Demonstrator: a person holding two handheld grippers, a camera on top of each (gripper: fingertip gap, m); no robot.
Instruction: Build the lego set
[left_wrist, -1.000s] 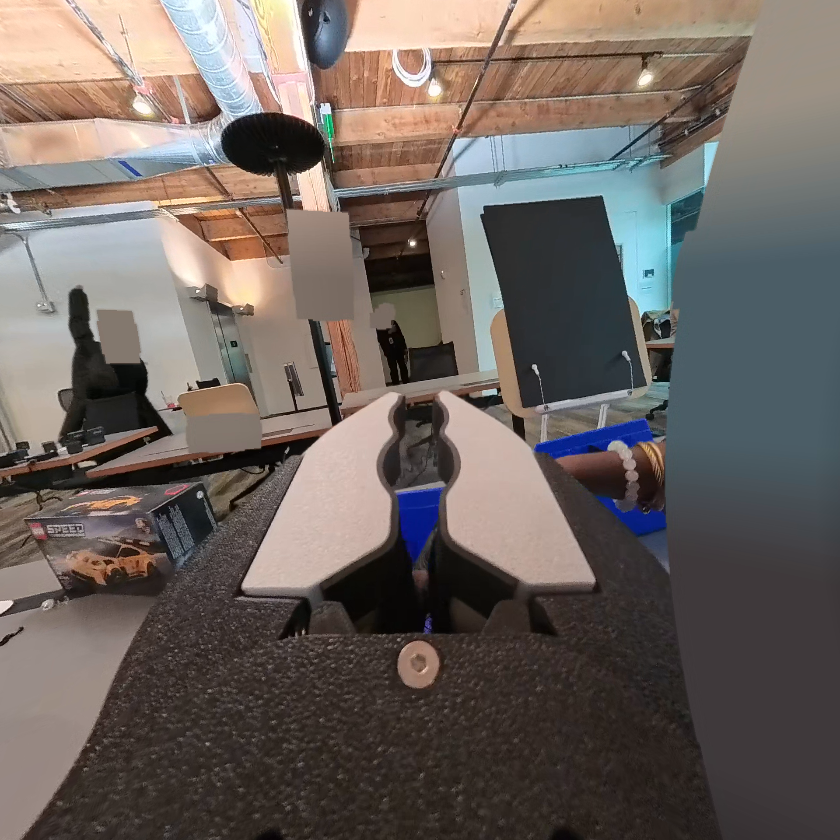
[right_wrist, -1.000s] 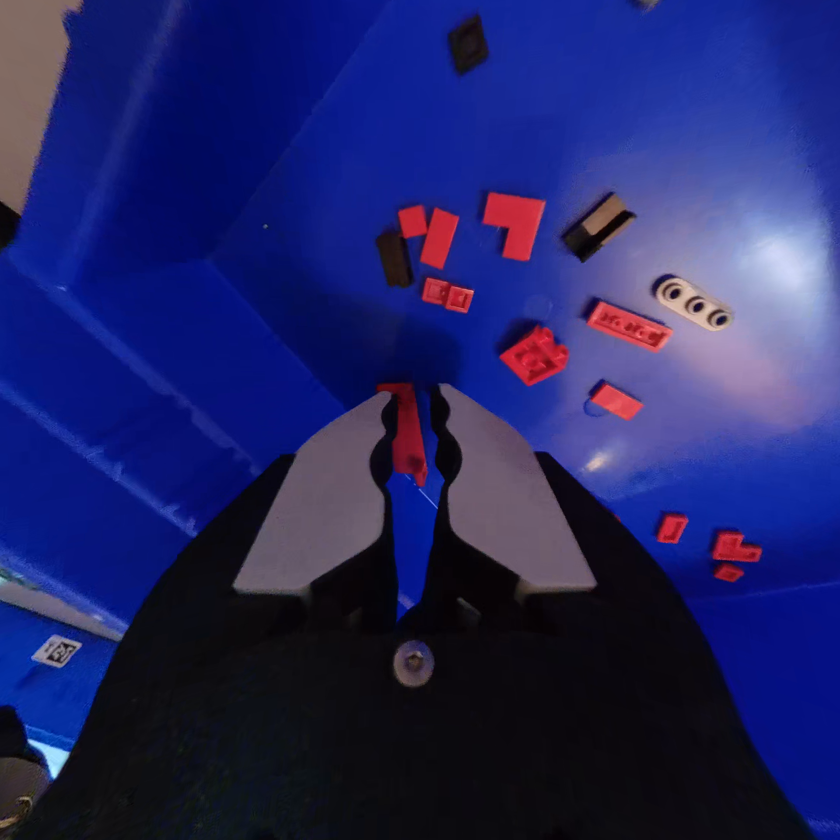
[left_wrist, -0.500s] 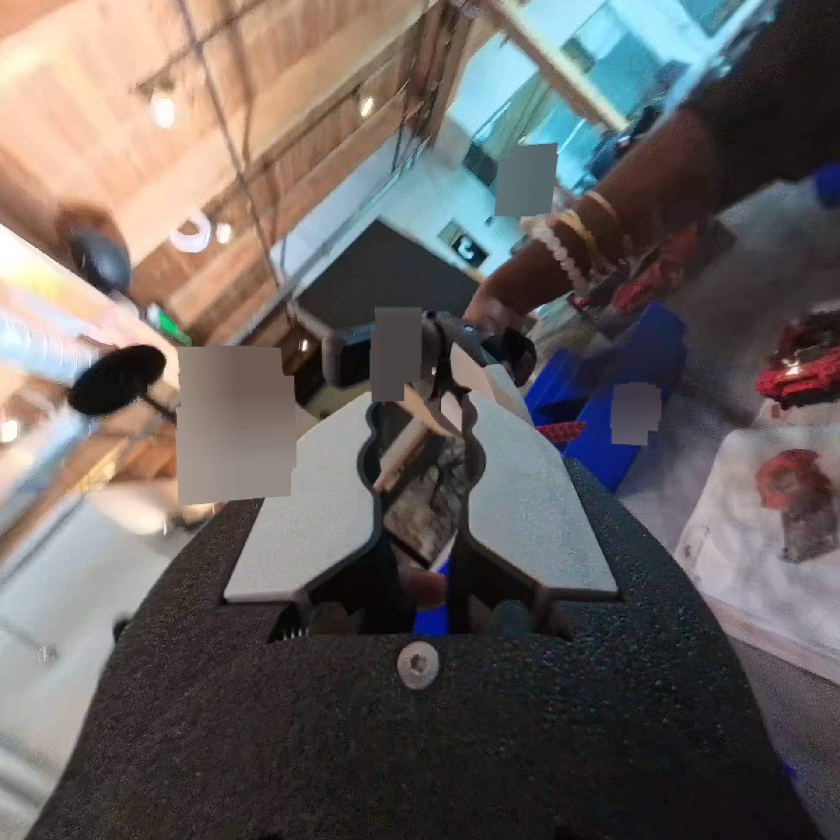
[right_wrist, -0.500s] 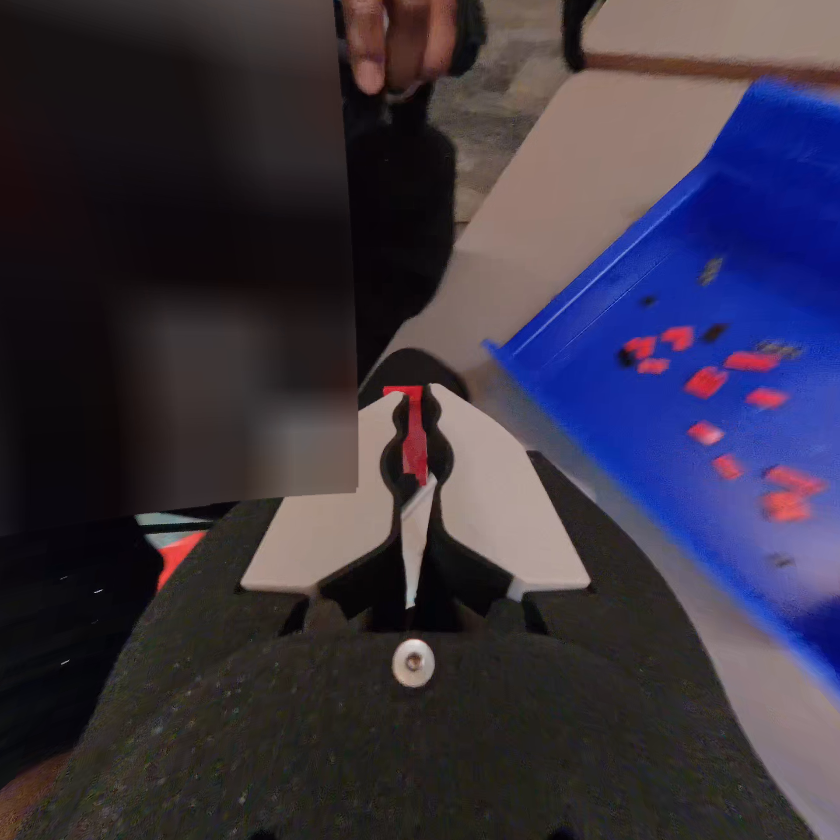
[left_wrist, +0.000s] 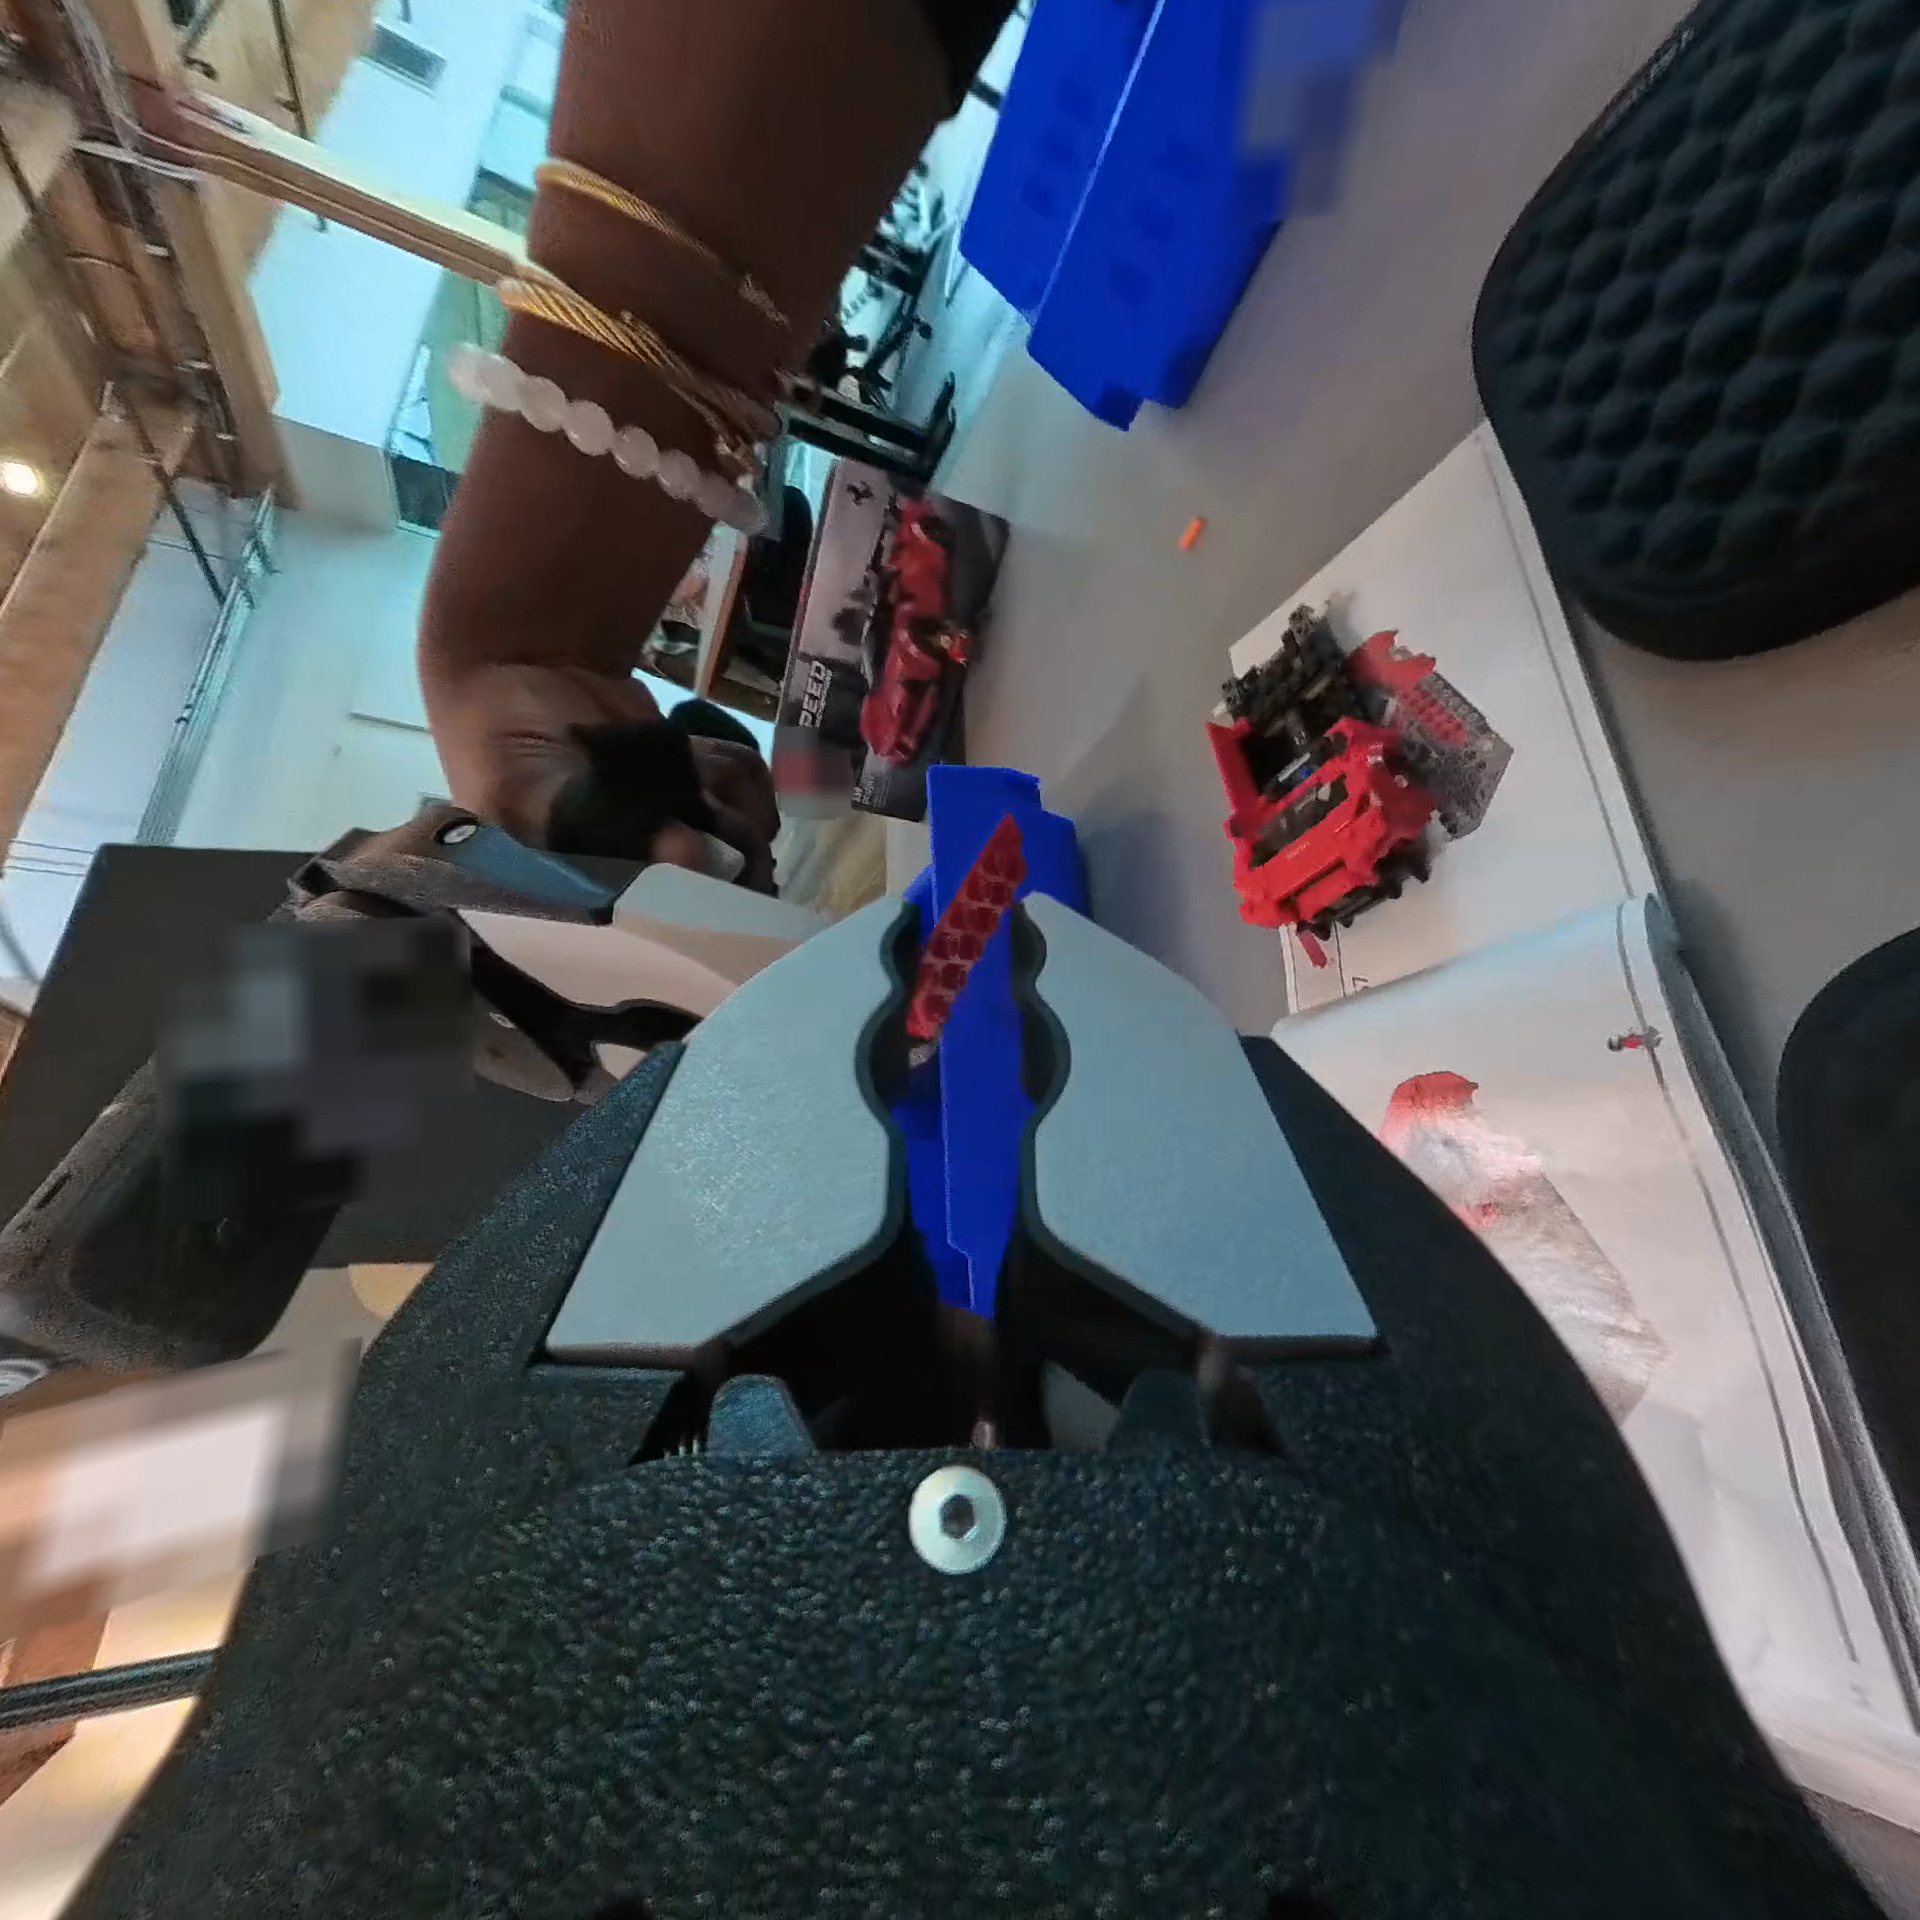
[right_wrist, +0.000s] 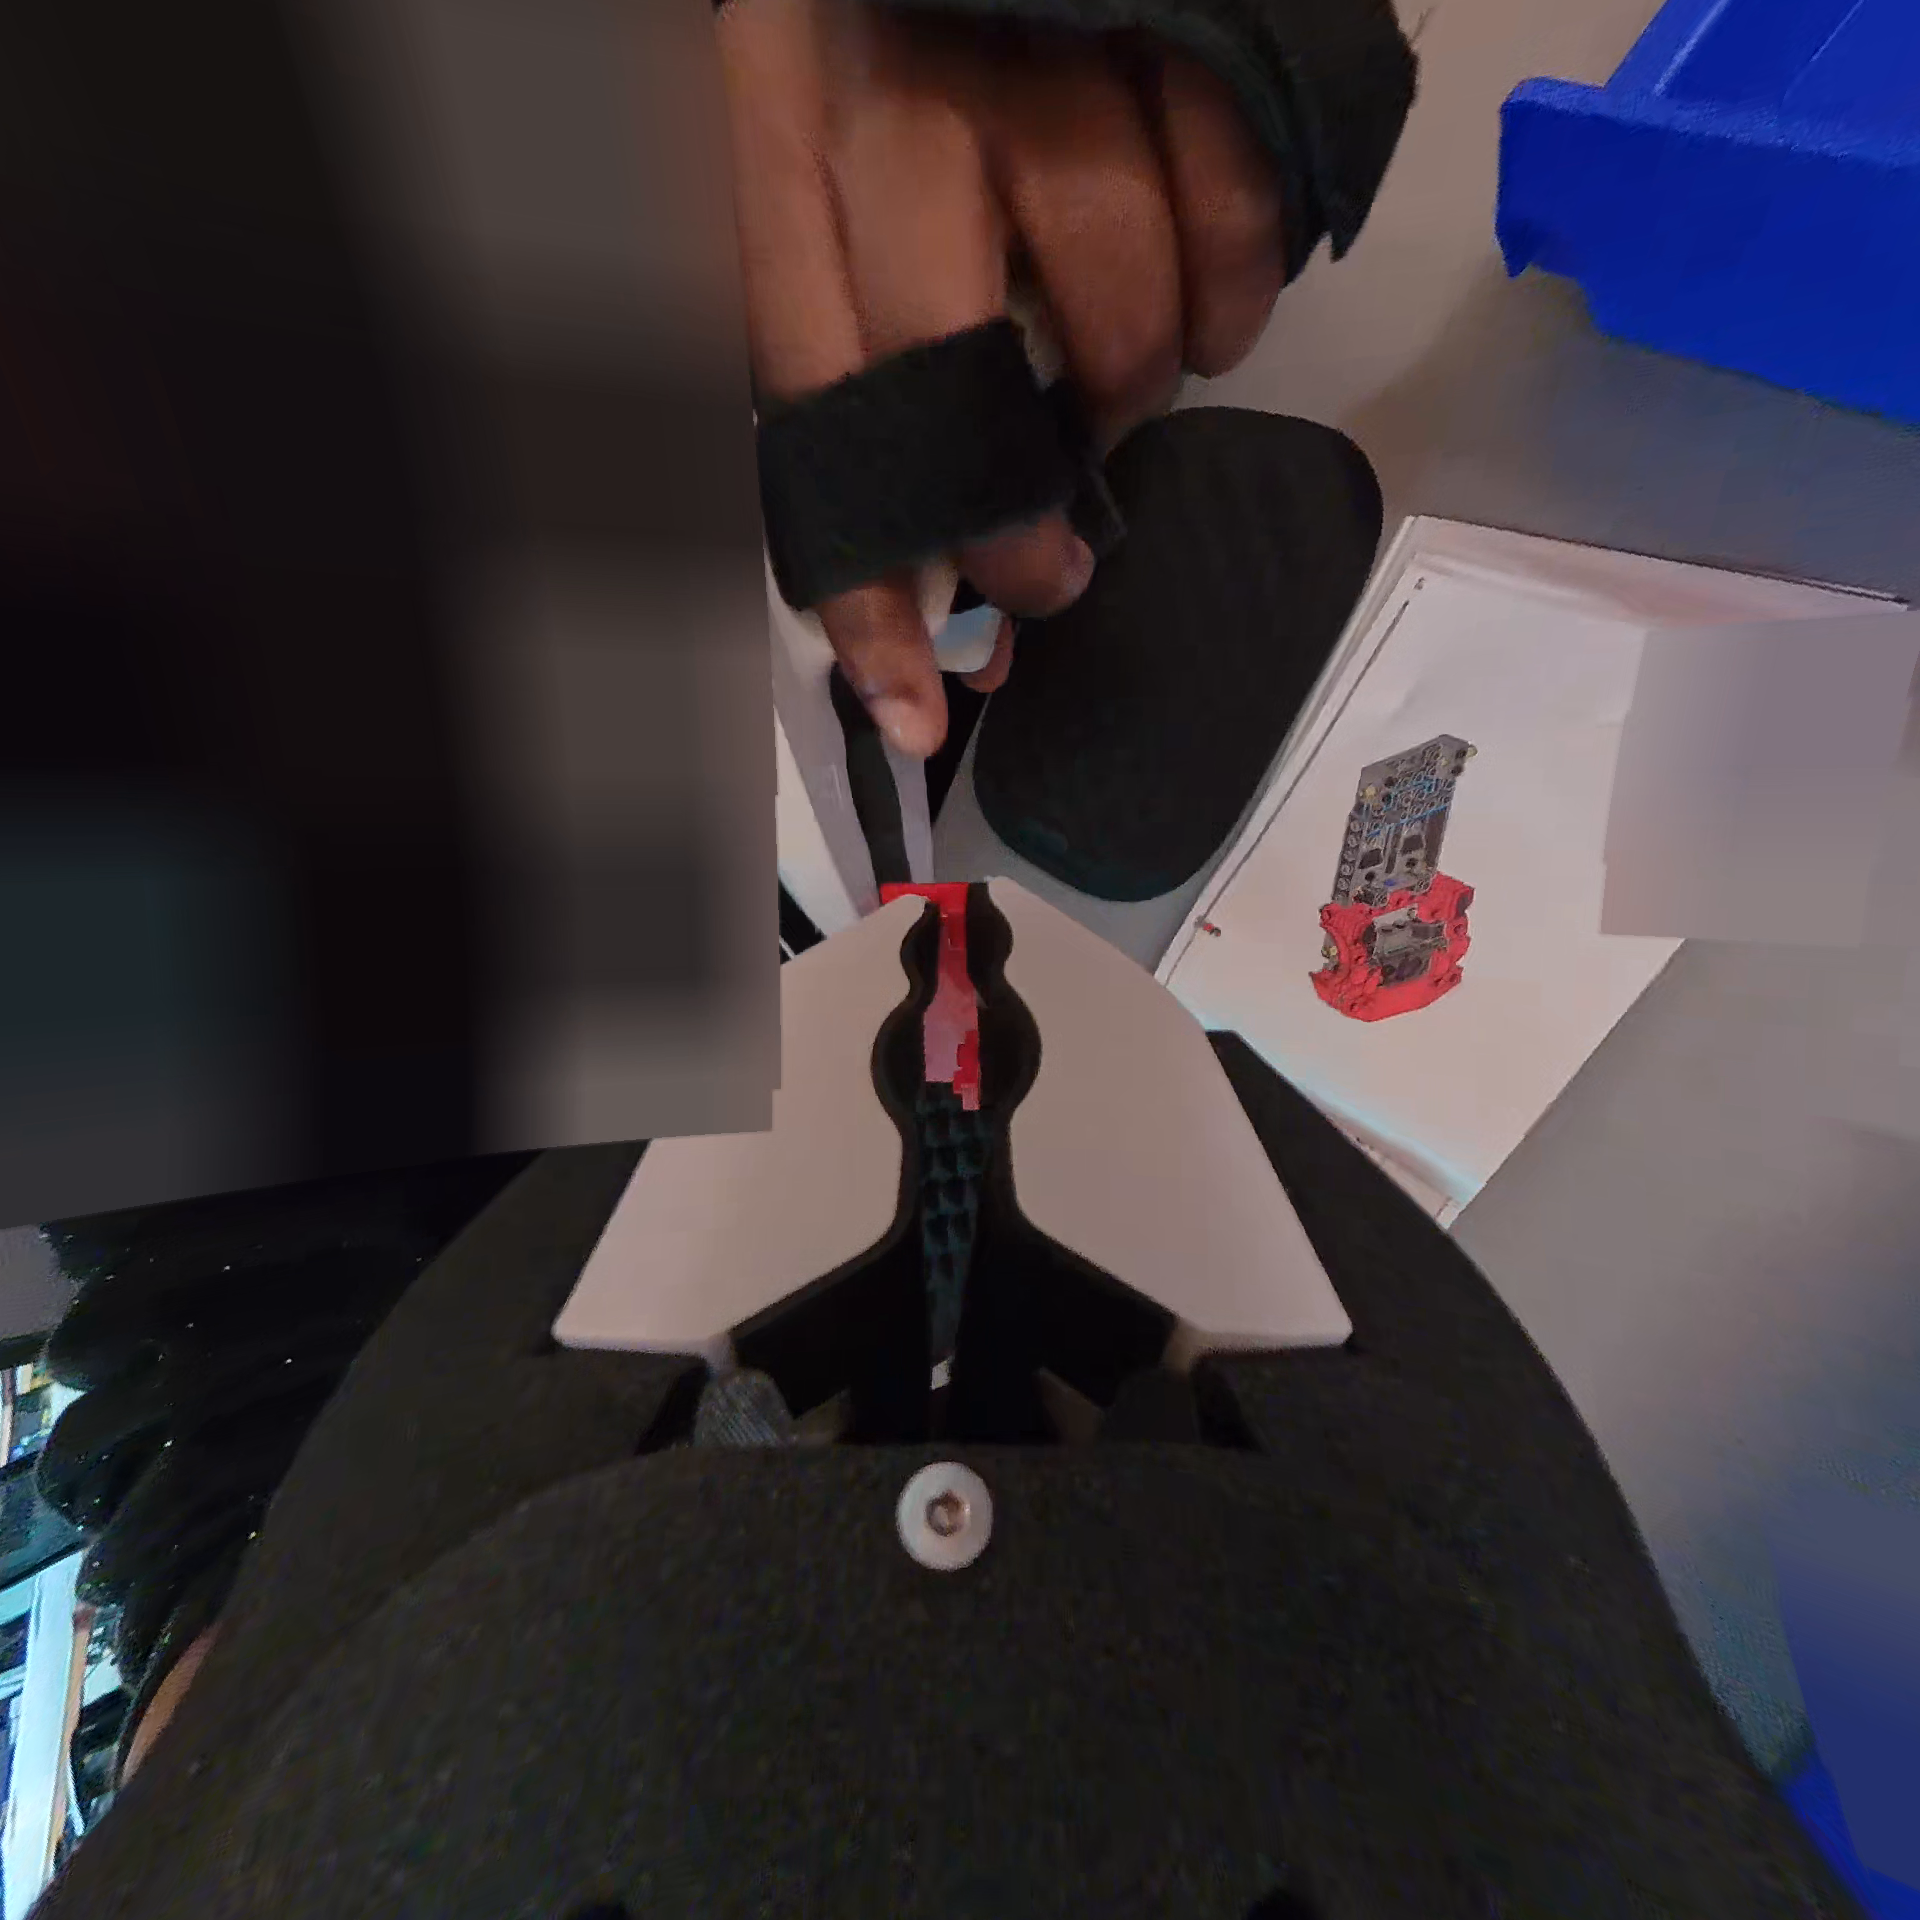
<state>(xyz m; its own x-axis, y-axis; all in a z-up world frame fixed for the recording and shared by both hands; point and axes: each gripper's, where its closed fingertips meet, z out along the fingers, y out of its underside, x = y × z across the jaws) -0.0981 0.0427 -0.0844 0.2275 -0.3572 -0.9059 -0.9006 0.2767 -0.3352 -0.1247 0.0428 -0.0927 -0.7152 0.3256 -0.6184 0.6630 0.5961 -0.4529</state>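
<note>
1. Right wrist view is showing the right gripper (right_wrist: 954, 906) with its fingers (right_wrist: 1122, 1122) squeezing in on a thin red lego piece (right_wrist: 951, 987). The tips are nearly touching, with only the piece between them.
2. A person's hand (right_wrist: 997, 260) in a black strap is hanging just past the tips, and it is holding the other tool.
3. A white instruction page (right_wrist: 1507, 883) is lying on the grey bench (right_wrist: 1714, 1351) to the right, and it is showing a picture of a red and grey model.
4. A black pad (right_wrist: 1174, 665) is sitting on the bench just beside that page. A blue bin (right_wrist: 1714, 197) is sitting at the top right corner.
5. Left wrist view is showing the left gripper (left_wrist: 961, 914) with its fingers (left_wrist: 769, 1174) standing a little apart. They are not holding anything.
6. The red lego piece (left_wrist: 961, 925) is showing in the gap between those tips. It is being held out there by the right gripper (left_wrist: 717, 904), which is coming in from the left with the person's arm (left_wrist: 623, 416) and bracelets.
7. A half-built red lego car (left_wrist: 1340, 790) is sitting on a white page on the bench, well apart from the piece.
8. The lego box (left_wrist: 894, 644) is standing near the car, and blue bins (left_wrist: 1122, 197) are sitting farther back.
</note>
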